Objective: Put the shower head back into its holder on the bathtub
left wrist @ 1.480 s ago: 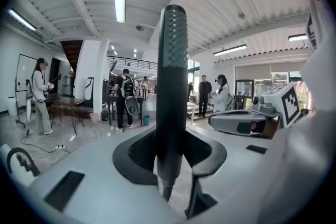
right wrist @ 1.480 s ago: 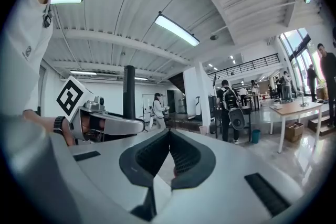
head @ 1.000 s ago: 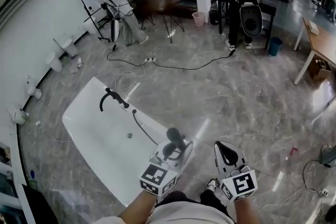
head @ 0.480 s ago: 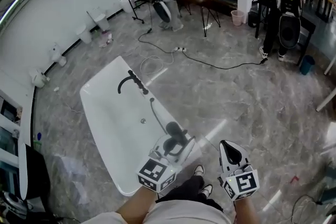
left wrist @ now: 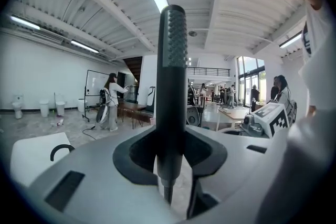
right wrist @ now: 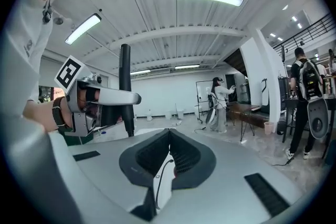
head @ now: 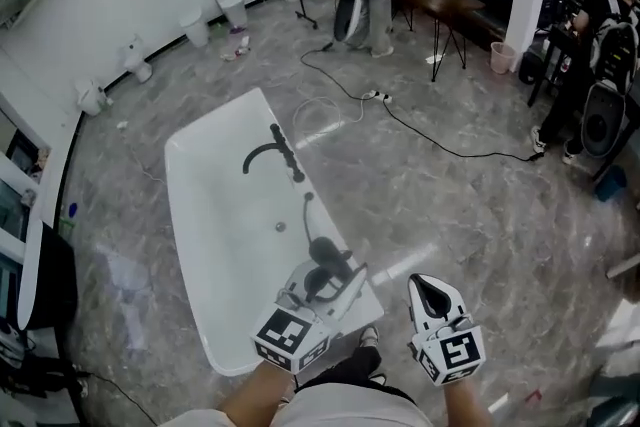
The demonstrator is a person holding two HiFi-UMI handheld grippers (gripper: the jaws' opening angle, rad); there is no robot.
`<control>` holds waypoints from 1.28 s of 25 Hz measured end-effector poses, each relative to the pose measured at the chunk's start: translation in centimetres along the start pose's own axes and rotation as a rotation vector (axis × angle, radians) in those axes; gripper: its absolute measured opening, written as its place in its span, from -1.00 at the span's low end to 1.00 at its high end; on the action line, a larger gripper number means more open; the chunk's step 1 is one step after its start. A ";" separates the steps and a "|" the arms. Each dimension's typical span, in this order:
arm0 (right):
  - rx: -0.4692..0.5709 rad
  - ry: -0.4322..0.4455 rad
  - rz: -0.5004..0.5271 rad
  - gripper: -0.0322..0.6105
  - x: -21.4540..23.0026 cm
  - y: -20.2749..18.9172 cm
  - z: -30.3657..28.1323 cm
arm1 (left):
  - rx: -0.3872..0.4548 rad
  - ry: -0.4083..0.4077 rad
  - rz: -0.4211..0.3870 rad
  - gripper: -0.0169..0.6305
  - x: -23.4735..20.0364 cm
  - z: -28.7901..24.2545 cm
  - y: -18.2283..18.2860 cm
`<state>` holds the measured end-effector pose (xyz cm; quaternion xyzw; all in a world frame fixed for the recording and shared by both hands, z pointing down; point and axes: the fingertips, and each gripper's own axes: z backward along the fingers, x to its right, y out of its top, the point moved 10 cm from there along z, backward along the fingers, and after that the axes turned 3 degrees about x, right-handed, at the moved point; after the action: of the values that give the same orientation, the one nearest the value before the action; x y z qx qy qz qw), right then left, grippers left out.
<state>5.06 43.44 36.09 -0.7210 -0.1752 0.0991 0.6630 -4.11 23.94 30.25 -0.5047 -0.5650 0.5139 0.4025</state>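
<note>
Ok, status: over the last sec I've swung round, so the tub [head: 186,215] now runs nearly straight ahead instead of lying off to my left. L tongs [head: 325,283] still pinching the shower head [left wrist: 170,86] by its handle, head upright, over the tub's near right corner. R tongs [head: 436,299] pressed together, nothing in them, off to the right over bare floor. Black fixture [head: 274,153] on the far right rim is prob the holder, so still approach phase, not seated yet. Hose [head: 307,215] runs from there back to the head inside the tub. Watch the near rim under L. Right side of the tub is open floor; floor cable [head: 440,147] lies beyond, well apart.
</note>
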 end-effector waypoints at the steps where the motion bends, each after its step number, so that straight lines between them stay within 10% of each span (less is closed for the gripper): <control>1: -0.005 0.012 0.004 -0.86 0.4 0.3 -1.4 | 0.000 0.012 0.003 -0.58 -1.2 -0.4 0.2; 14: -0.032 0.250 0.023 -0.86 3.2 1.5 -13.9 | -0.006 0.216 0.047 -0.58 -8.6 -2.7 0.8; 32: -0.207 0.793 0.098 -0.86 10.1 -1.7 -27.6 | 0.012 0.743 0.122 -0.58 -11.9 -6.8 4.1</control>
<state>24.47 21.99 41.45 -0.7736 0.1195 -0.1733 0.5977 5.14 13.27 27.98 -0.6870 -0.3463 0.3221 0.5516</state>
